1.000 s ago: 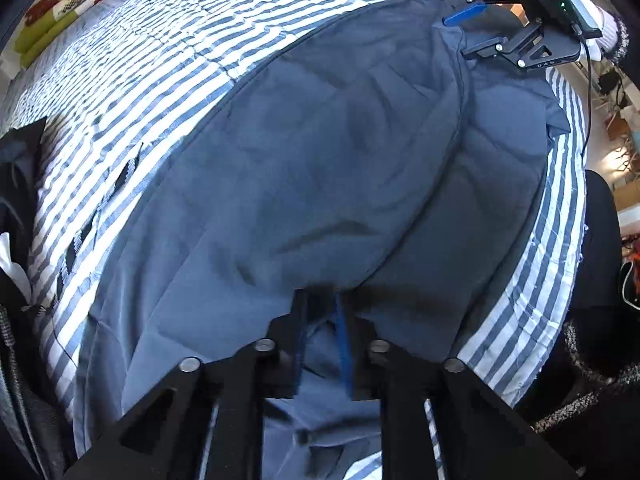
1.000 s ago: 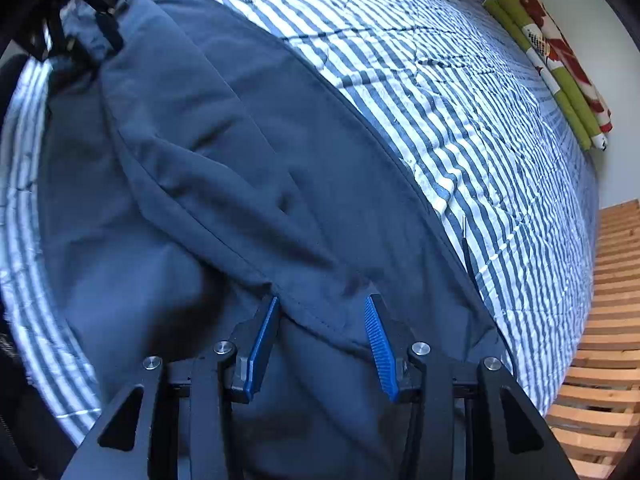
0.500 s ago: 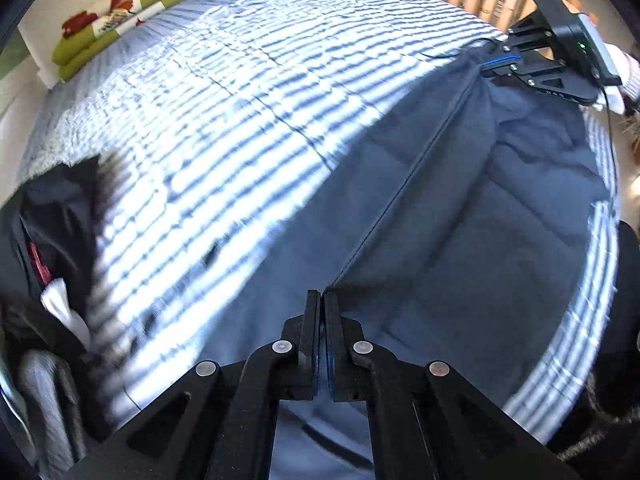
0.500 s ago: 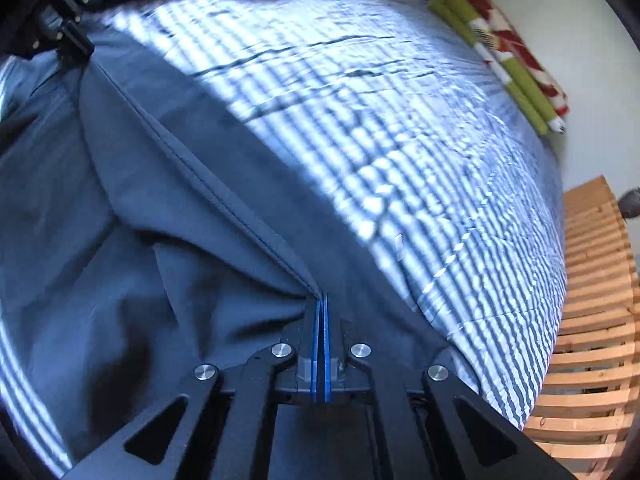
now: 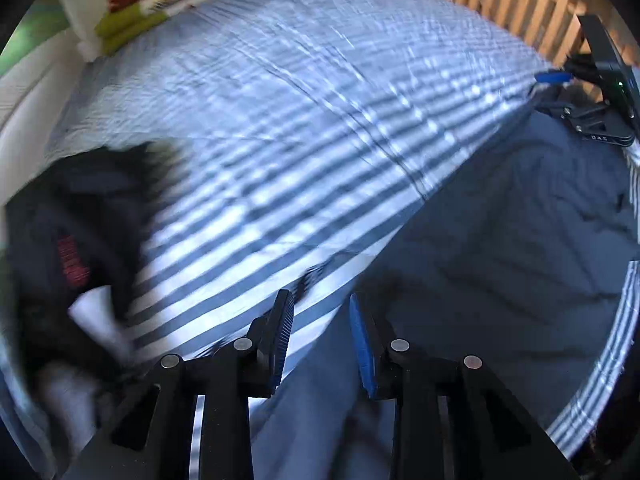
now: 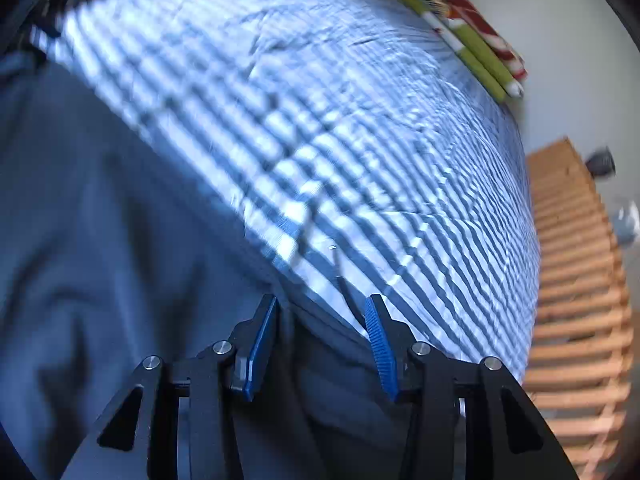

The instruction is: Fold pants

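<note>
pants (image 5: 500,248) flat on bed; left claw (image 5: 322,336), right claw (image 6: 322,344) parted, empty

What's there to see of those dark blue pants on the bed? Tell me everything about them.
The pants are dark slate-blue, of thin, soft-looking woven cloth, lying spread and wrinkled on the blue-and-white striped bedspread near its edge. One long straight edge runs diagonally across the stripes. The left gripper and right gripper are both open over that edge, gripping nothing; whether their fingers brush the cloth cannot be told. Waistband and hems are not clearly visible, and both views are motion-blurred.
</note>
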Available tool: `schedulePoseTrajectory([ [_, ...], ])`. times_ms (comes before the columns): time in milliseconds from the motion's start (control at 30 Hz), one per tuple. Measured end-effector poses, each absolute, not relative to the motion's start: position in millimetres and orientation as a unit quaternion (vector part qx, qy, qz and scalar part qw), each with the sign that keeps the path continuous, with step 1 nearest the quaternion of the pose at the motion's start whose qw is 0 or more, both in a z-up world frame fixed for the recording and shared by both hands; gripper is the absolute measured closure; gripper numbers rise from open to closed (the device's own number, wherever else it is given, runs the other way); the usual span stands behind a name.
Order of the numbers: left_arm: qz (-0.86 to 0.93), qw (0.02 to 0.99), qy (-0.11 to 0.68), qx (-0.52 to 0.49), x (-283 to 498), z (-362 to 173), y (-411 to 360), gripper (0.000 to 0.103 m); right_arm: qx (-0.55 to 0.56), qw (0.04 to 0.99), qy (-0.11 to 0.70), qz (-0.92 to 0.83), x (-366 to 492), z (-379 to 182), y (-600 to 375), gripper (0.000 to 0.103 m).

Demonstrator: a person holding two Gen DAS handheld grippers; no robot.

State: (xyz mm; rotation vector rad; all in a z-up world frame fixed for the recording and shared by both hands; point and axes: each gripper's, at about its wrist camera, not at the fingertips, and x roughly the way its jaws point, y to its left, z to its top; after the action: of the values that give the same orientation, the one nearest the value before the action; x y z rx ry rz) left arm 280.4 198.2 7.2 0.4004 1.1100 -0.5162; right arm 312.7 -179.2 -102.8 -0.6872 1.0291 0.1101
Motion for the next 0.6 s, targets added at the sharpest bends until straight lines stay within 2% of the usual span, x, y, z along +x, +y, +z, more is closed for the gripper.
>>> schedulePoseTrajectory([
  [100, -0.212, 0.826, 0.504, 0.133, 257, 49, 253, 0.067, -0.289, 0.833, 0.464, 0.080, 283, -65, -164, 0.062],
  [167, -0.181, 0.841, 0.499, 0.107, 233, 66, 293, 0.060, -0.281, 0.838, 0.455, 0.107, 261, -53, -143, 0.062],
  [267, -0.134, 0.849, 0.506, 0.071, 186, 72, 352, 0.060, -0.282, 0.838, 0.440, 0.156, 223, -47, -93, 0.062],
  [433, -0.080, 0.850, 0.521, 0.023, 132, 46, 420, 0.060, -0.318, 0.817, 0.425, 0.225, 165, -79, -3, 0.062],
  [600, -0.065, 0.841, 0.537, 0.011, 116, 1, 433, 0.060, -0.339, 0.808, 0.420, 0.237, 132, -109, 49, 0.062],
])
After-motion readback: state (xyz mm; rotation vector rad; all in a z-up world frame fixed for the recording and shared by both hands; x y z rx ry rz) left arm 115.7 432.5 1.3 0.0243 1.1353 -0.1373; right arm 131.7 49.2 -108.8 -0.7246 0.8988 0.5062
